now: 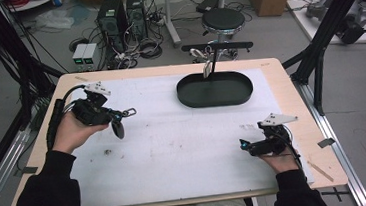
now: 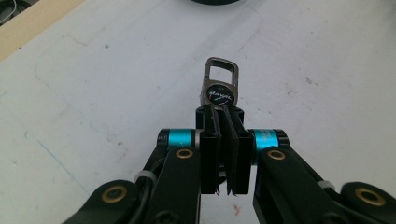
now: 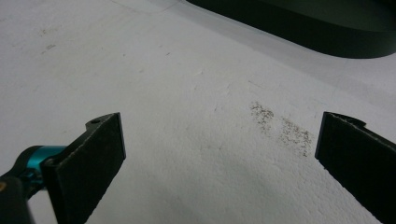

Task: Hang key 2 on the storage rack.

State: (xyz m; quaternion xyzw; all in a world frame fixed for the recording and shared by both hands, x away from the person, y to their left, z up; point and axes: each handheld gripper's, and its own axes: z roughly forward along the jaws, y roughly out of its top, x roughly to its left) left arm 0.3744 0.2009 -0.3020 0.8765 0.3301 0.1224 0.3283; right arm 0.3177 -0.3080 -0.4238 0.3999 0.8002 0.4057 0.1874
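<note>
A keychain with a silver metal clasp [image 2: 219, 84] and a round black emblem sticks out past the tips of my left gripper [image 2: 224, 114], which is shut on its dark strap. In the high view the left gripper [image 1: 118, 116] is held above the white mat at the left, the clasp [image 1: 129, 111] points right, and a dark oval piece [image 1: 118, 130] hangs below the jaws. My right gripper [image 1: 245, 144] rests low at the right front of the mat. Its jaws stand wide apart with nothing between them, and its fingers [image 3: 98, 154] frame bare mat.
A black oval tray [image 1: 243, 96] sits at the far middle of the mat, and its wall [image 3: 327, 39] appears ahead of the right gripper. The white mat [image 1: 175, 149] covers a wooden table [image 1: 290, 93]. A stool, computers and cables stand on the floor beyond.
</note>
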